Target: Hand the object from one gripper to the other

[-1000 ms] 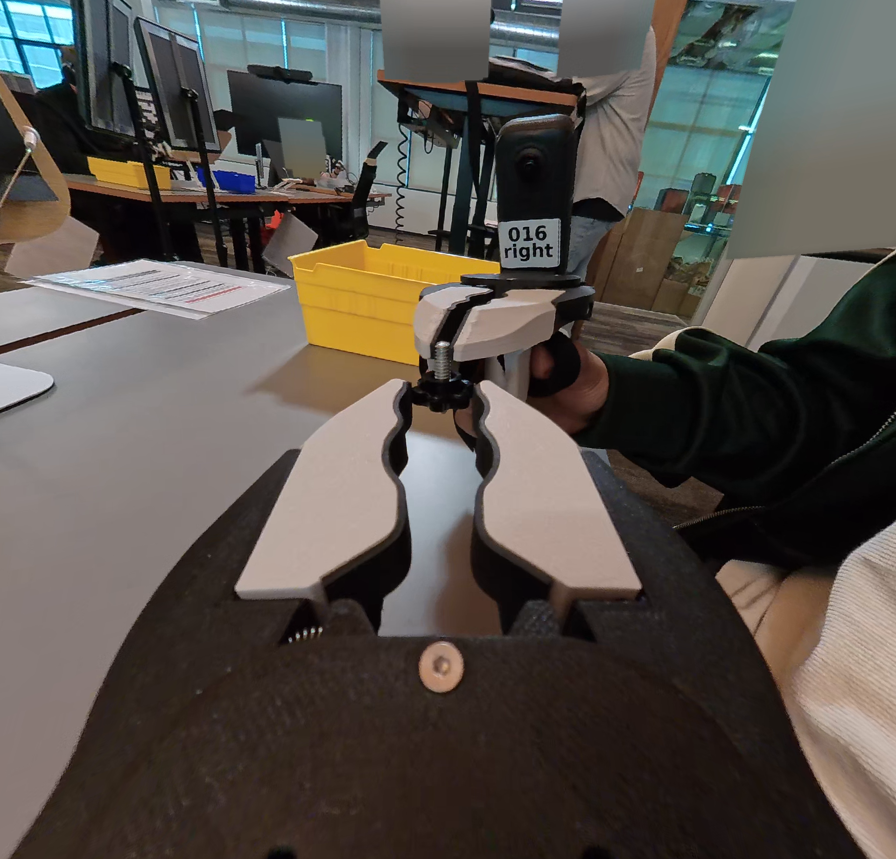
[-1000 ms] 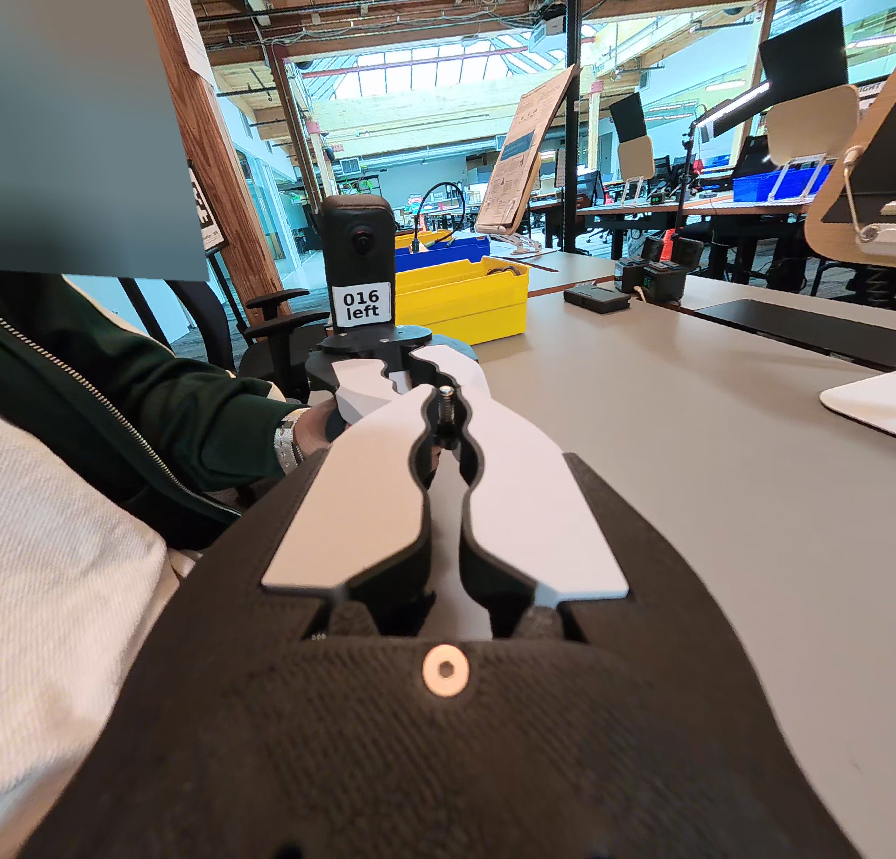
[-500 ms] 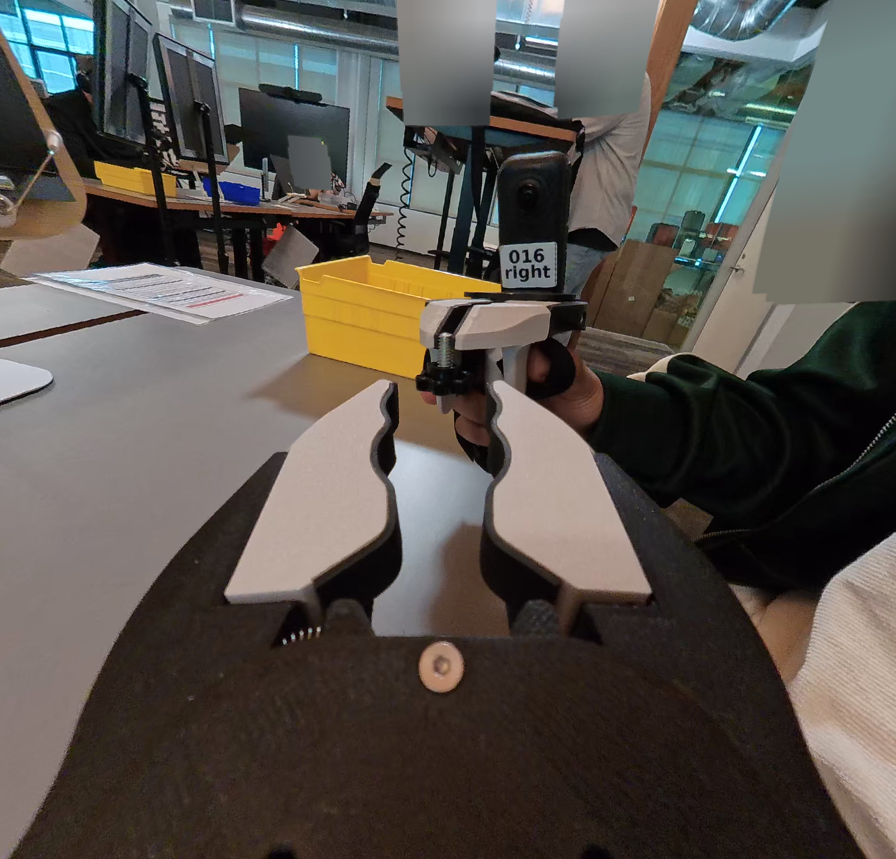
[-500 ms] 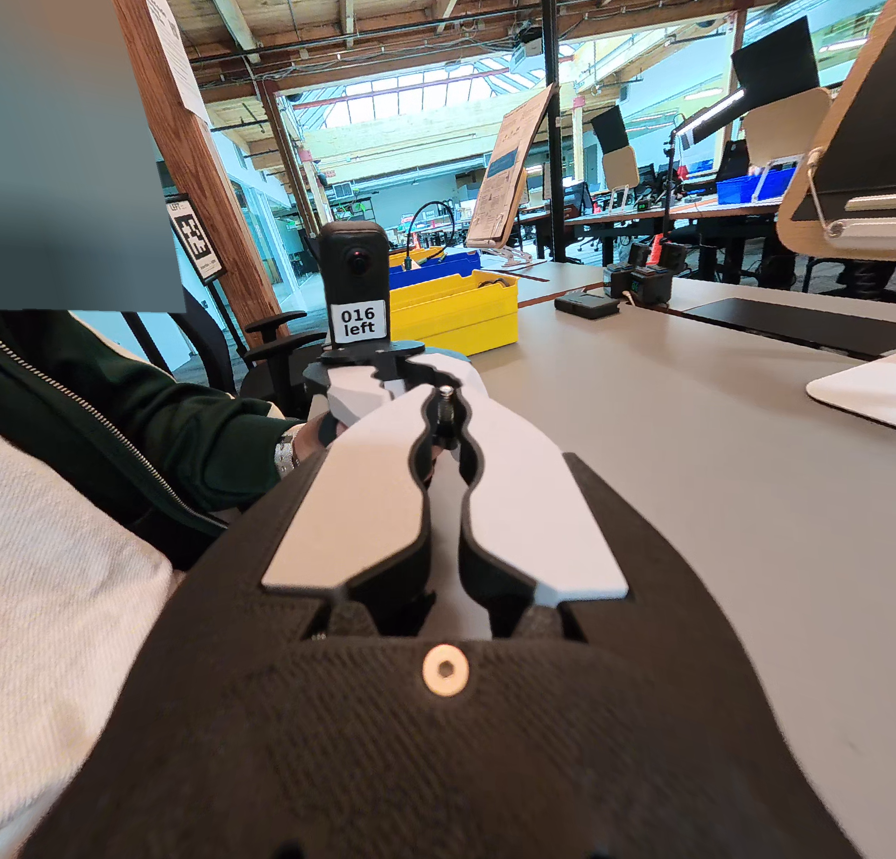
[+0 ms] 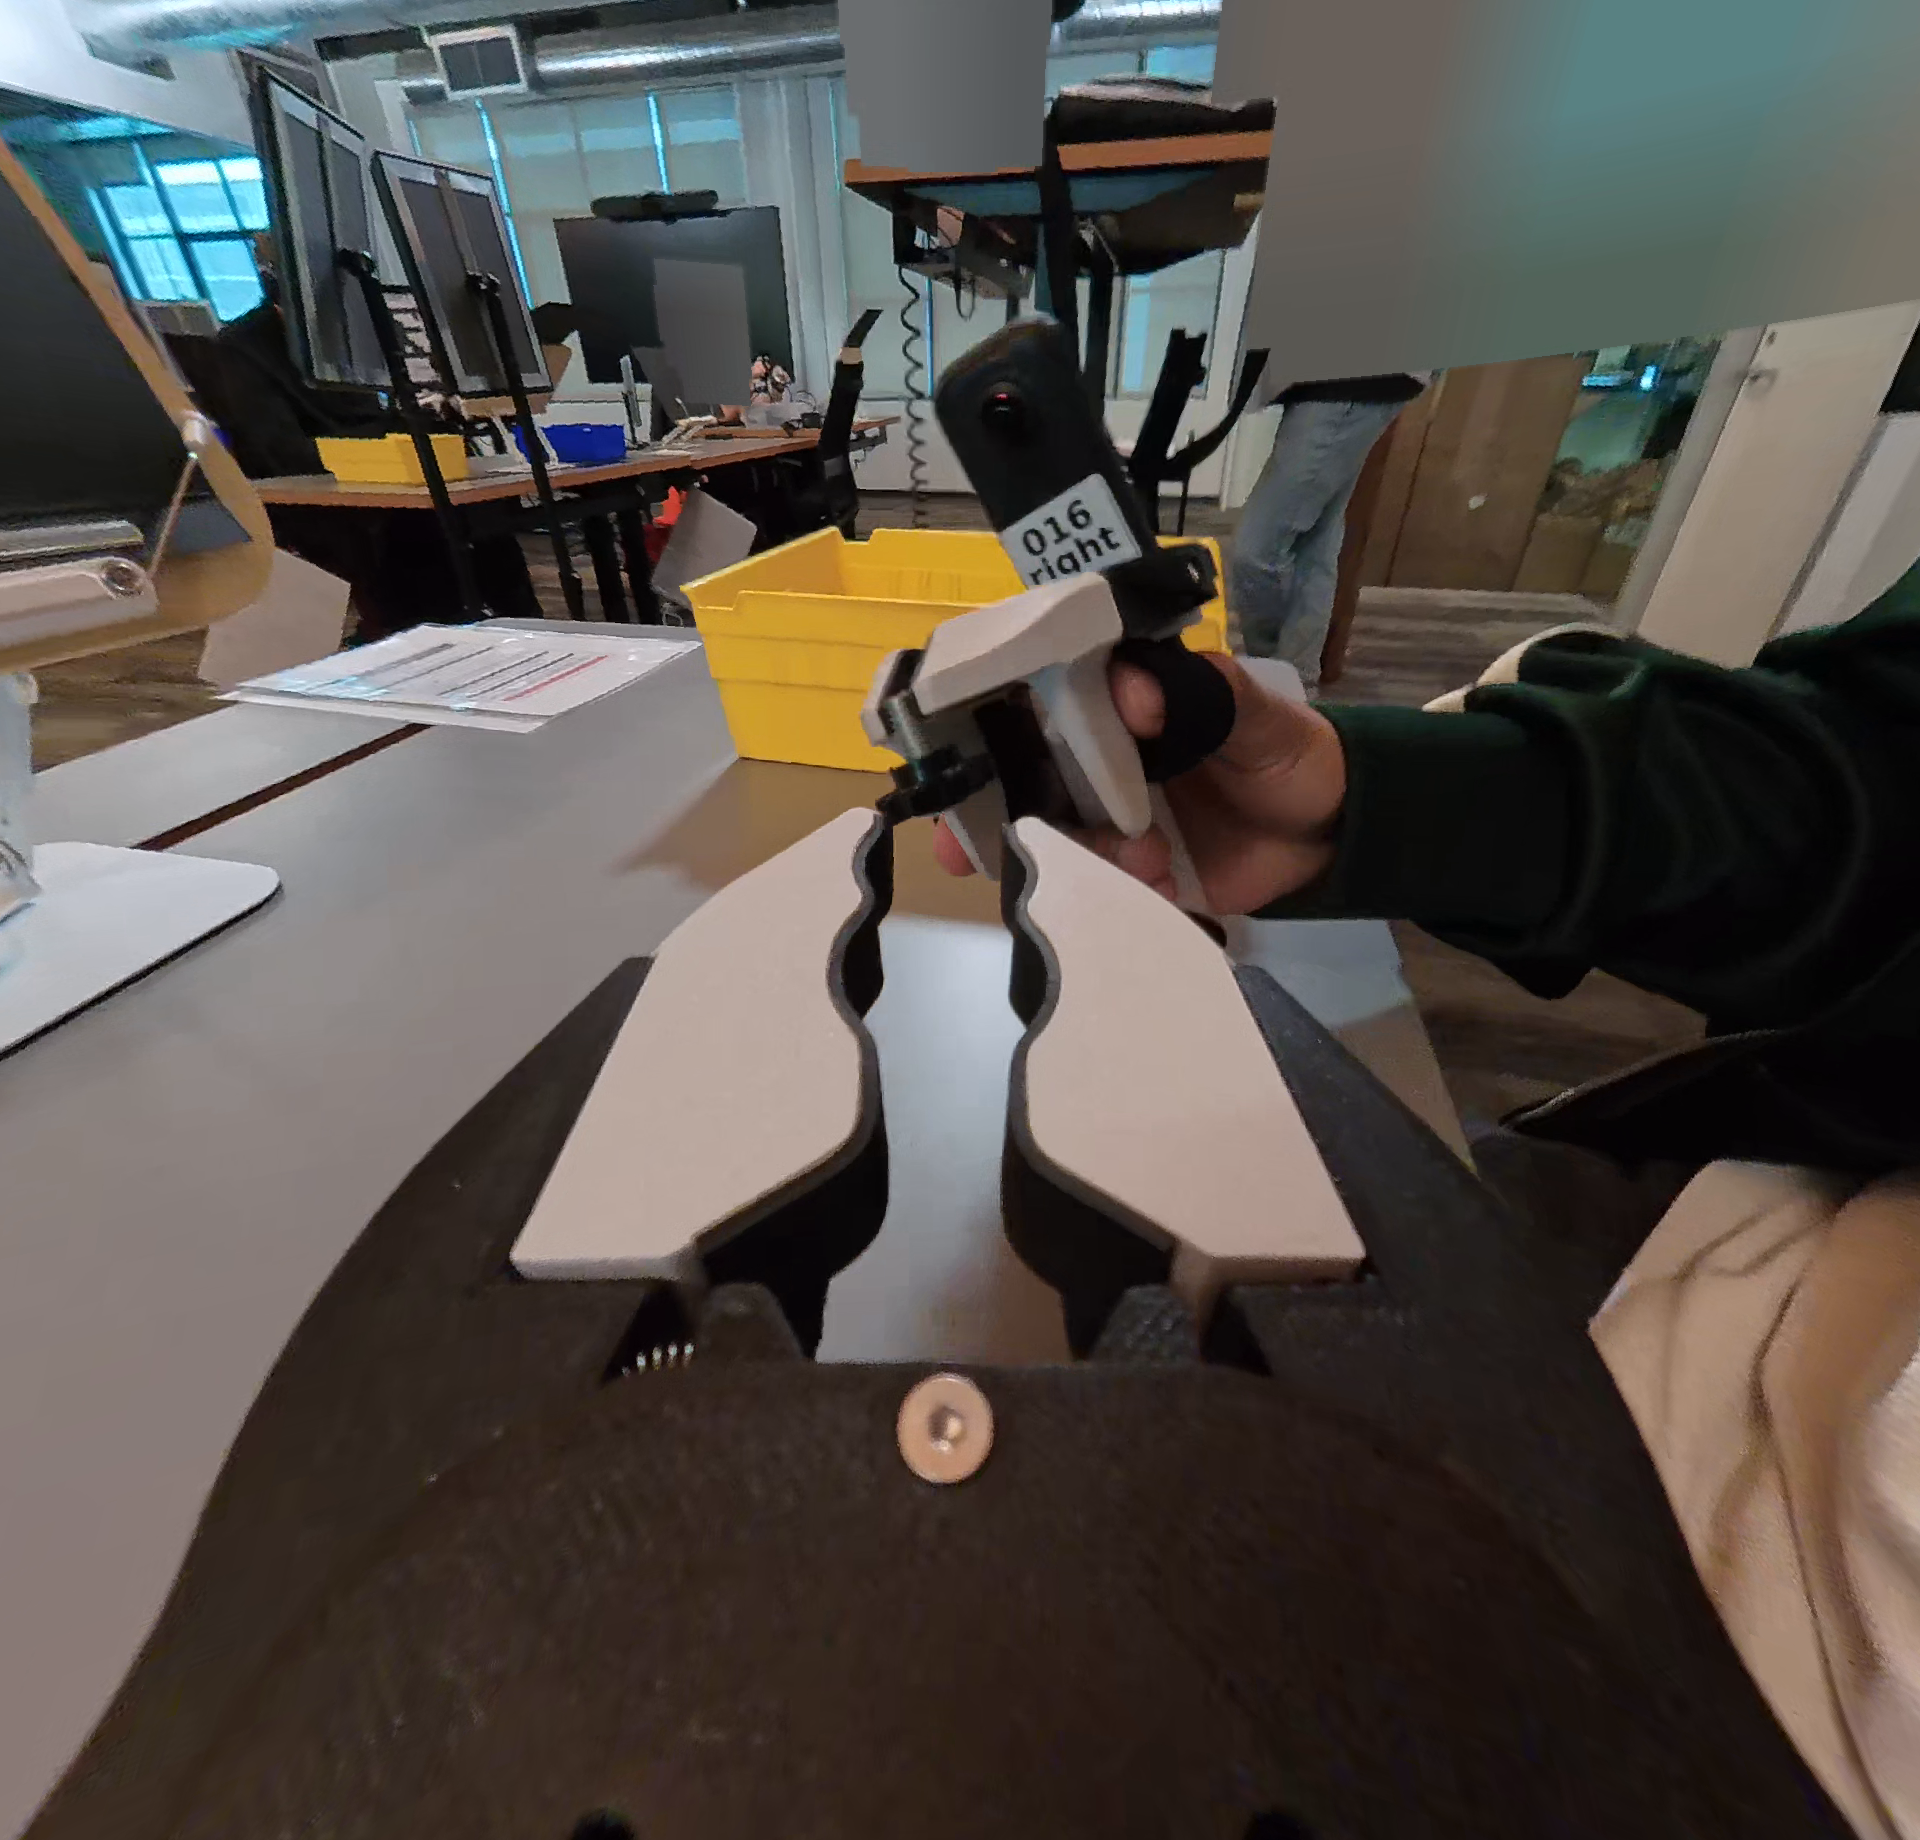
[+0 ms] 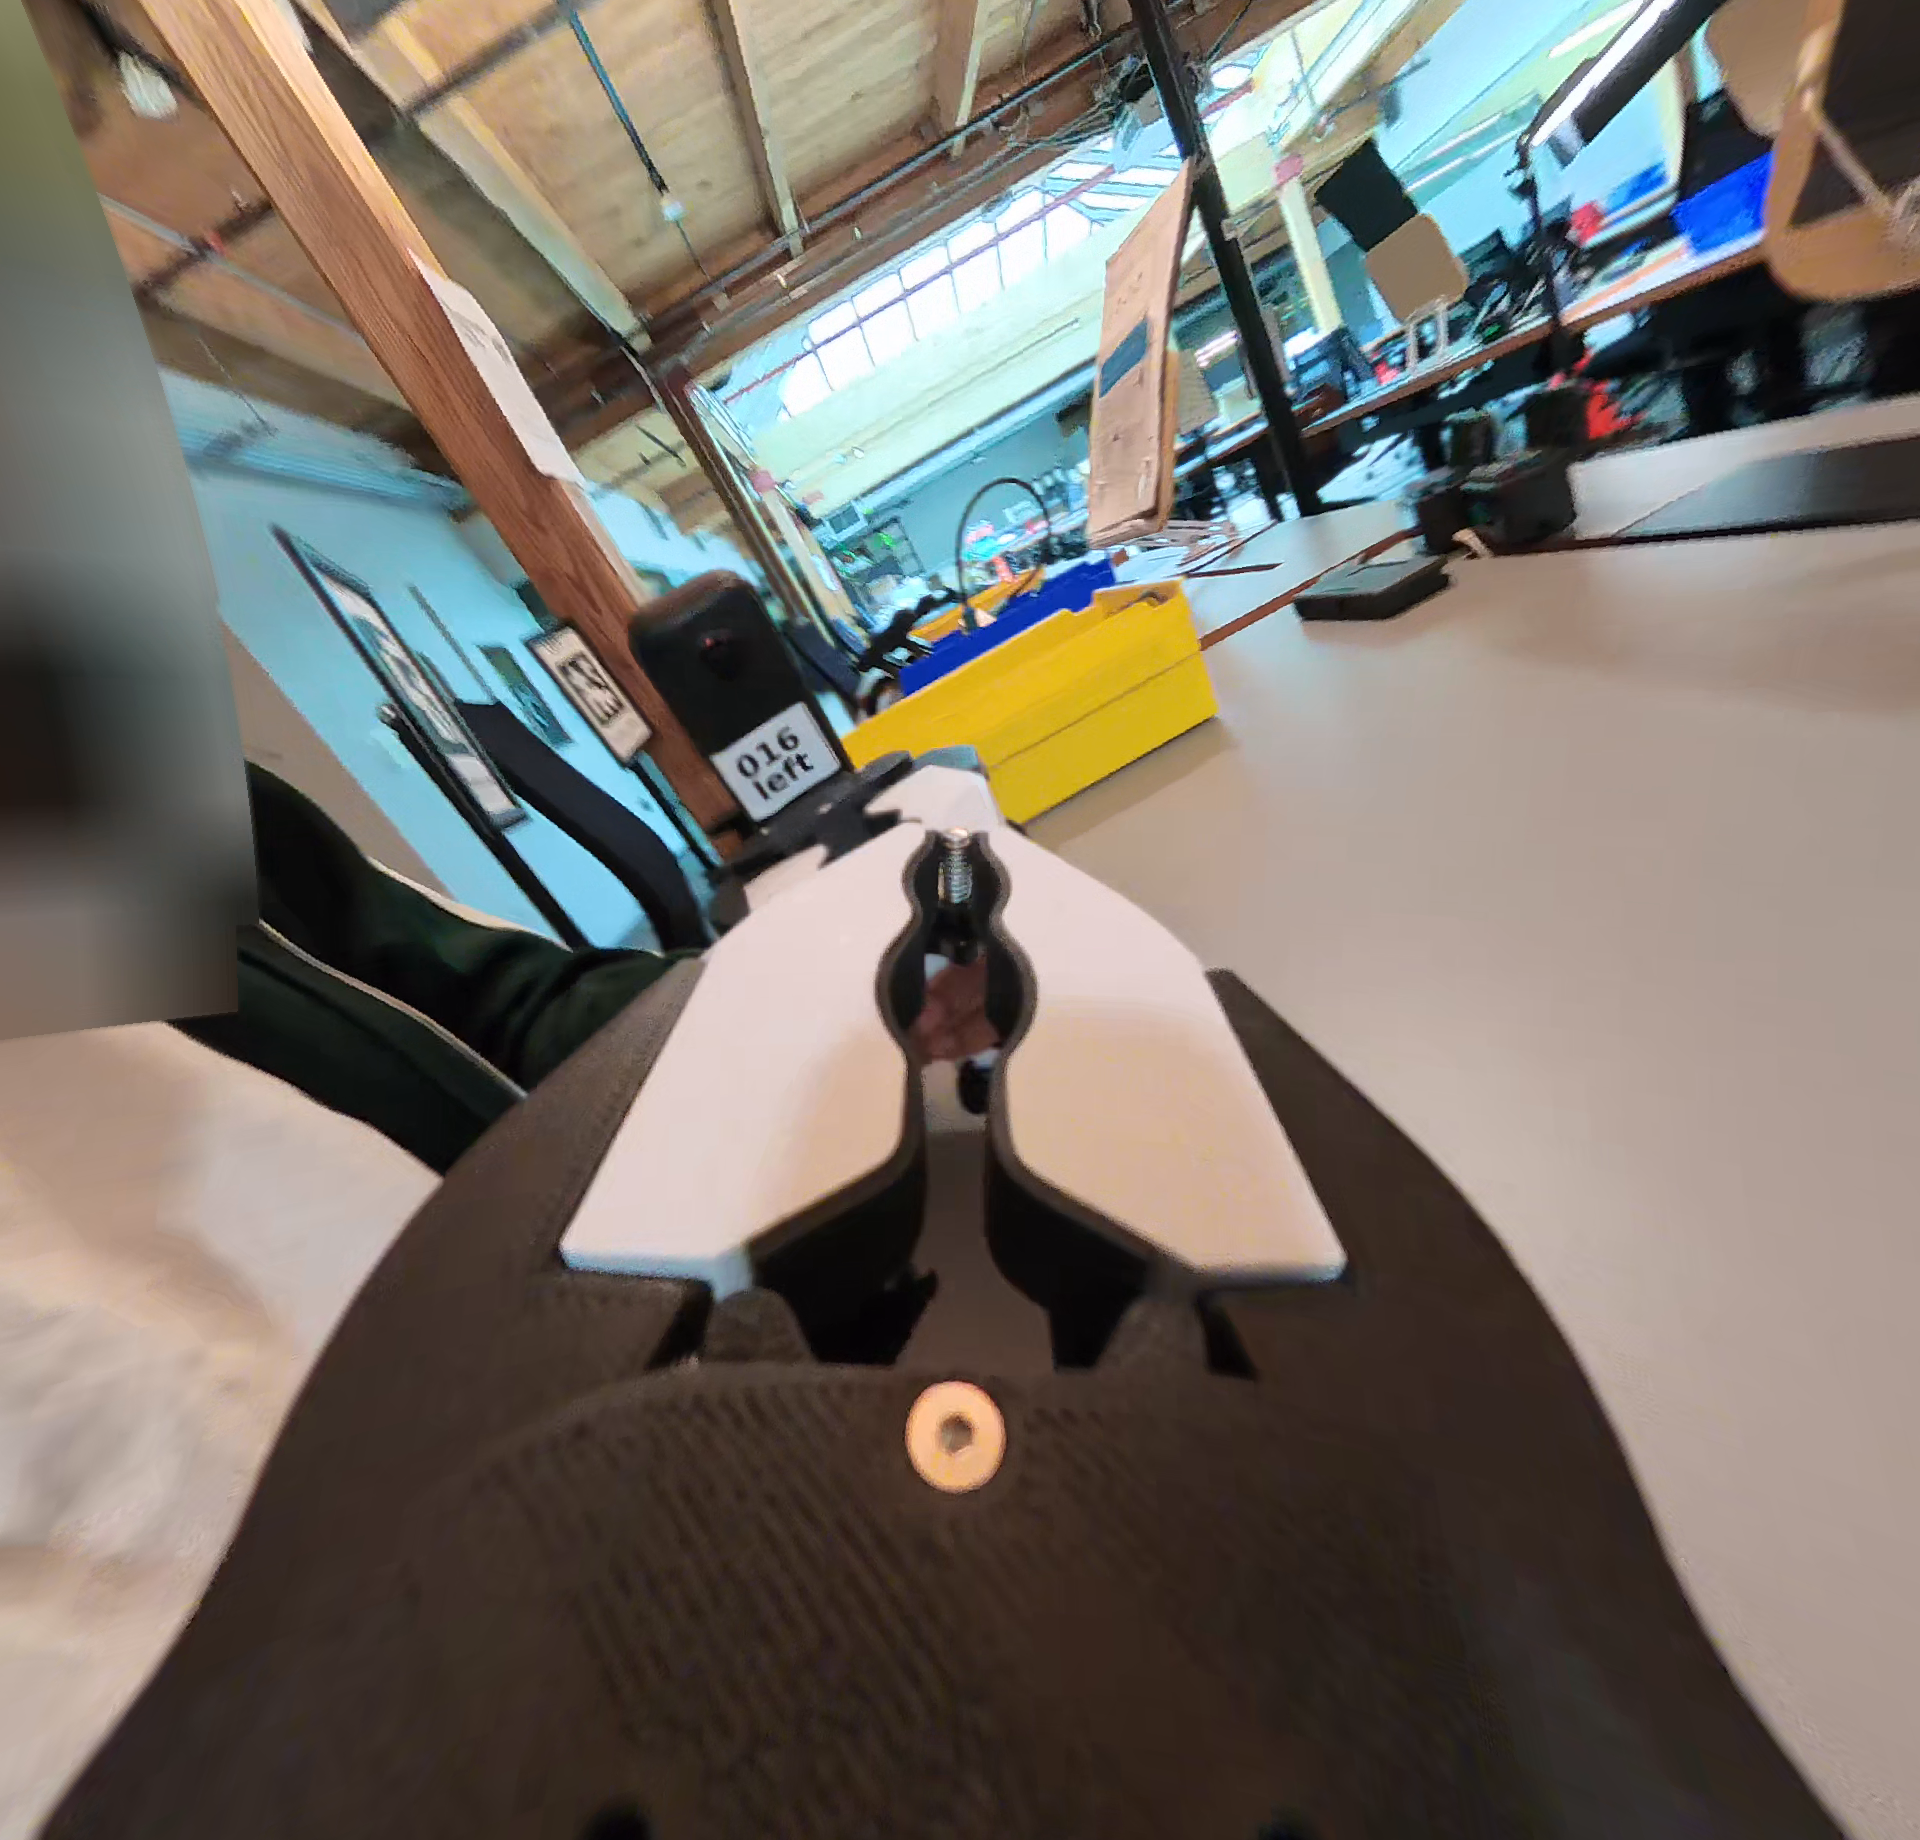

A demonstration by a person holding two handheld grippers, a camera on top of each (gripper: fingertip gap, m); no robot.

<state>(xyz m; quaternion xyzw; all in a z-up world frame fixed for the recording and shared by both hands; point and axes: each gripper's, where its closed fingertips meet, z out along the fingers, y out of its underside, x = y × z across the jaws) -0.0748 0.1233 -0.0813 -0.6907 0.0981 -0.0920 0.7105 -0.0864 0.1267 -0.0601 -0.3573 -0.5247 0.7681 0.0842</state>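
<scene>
Your right tongs [image 6: 954, 871] pinch the screw [image 6: 953, 881] by its threads above the table [image 6: 1507, 855]; your left tongs [image 5: 940, 845] gape empty just beside it. Tilt further and it may slip.

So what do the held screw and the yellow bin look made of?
The screw in the right tongs looks like bright metal: shiny silver threads, with a black knob, probably plastic, below. The yellow bin looks like moulded plastic: glossy, uniform colour, ribbed rim.
</scene>
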